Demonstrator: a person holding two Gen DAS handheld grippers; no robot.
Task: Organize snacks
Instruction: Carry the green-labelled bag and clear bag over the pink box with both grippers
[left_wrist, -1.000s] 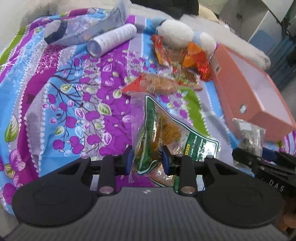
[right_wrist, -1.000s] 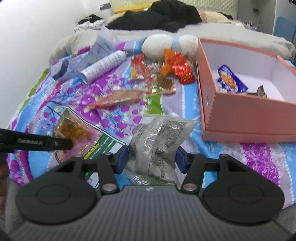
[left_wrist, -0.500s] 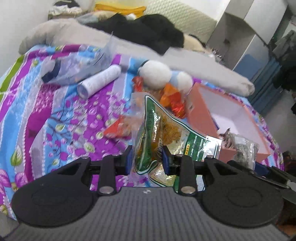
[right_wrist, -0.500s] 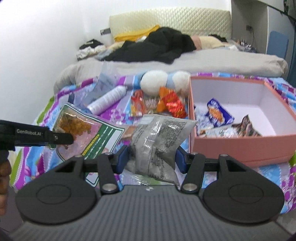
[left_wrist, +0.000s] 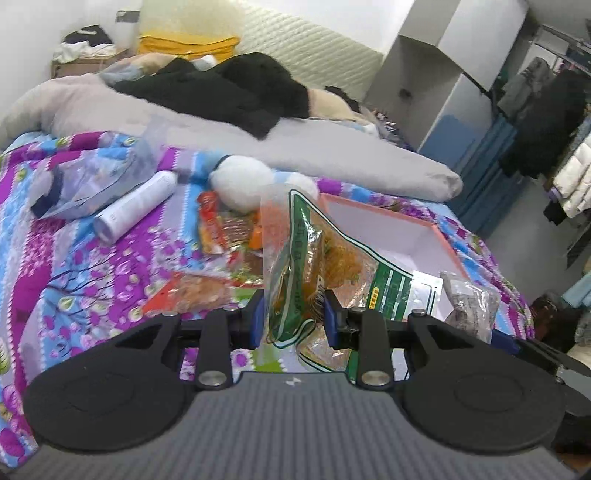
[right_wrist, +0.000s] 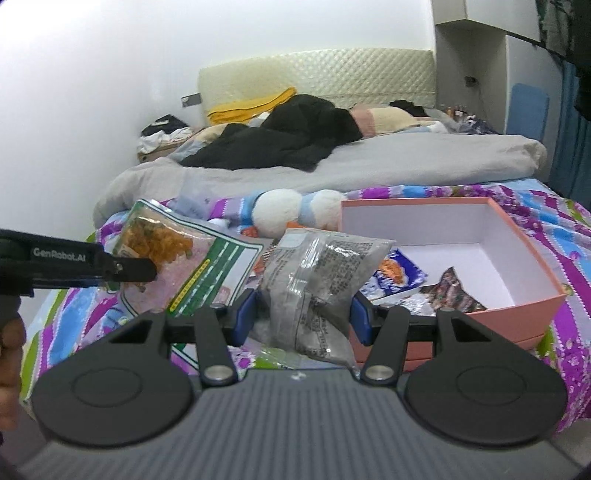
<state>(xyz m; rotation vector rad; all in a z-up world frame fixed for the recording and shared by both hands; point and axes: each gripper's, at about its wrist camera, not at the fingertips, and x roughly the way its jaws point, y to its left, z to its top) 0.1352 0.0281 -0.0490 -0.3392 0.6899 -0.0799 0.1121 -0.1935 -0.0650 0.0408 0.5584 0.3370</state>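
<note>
My left gripper (left_wrist: 293, 321) is shut on a green-and-clear snack bag (left_wrist: 314, 266) with orange pieces, held above the bedspread. The bag also shows in the right wrist view (right_wrist: 177, 258). My right gripper (right_wrist: 303, 317) is shut on a grey clear packet (right_wrist: 317, 284) with black print, held in front of the pink box (right_wrist: 517, 310). That packet shows in the left wrist view (left_wrist: 469, 306). The box (left_wrist: 417, 225) is open and holds a blue snack pack (right_wrist: 397, 273) and a dark wrapper (right_wrist: 452, 291).
Several loose snacks (left_wrist: 221, 229) and an orange packet (left_wrist: 192, 295) lie on the floral bedspread (left_wrist: 92, 266). A white tube (left_wrist: 133, 206), a plastic bag (left_wrist: 92, 177) and a plush toy (left_wrist: 240, 181) lie behind them. A grey duvet and black clothes lie farther back.
Both grippers have lifted their bags off the bedspread and tilted up; the views now show the room and the box from a flatter angle.
</note>
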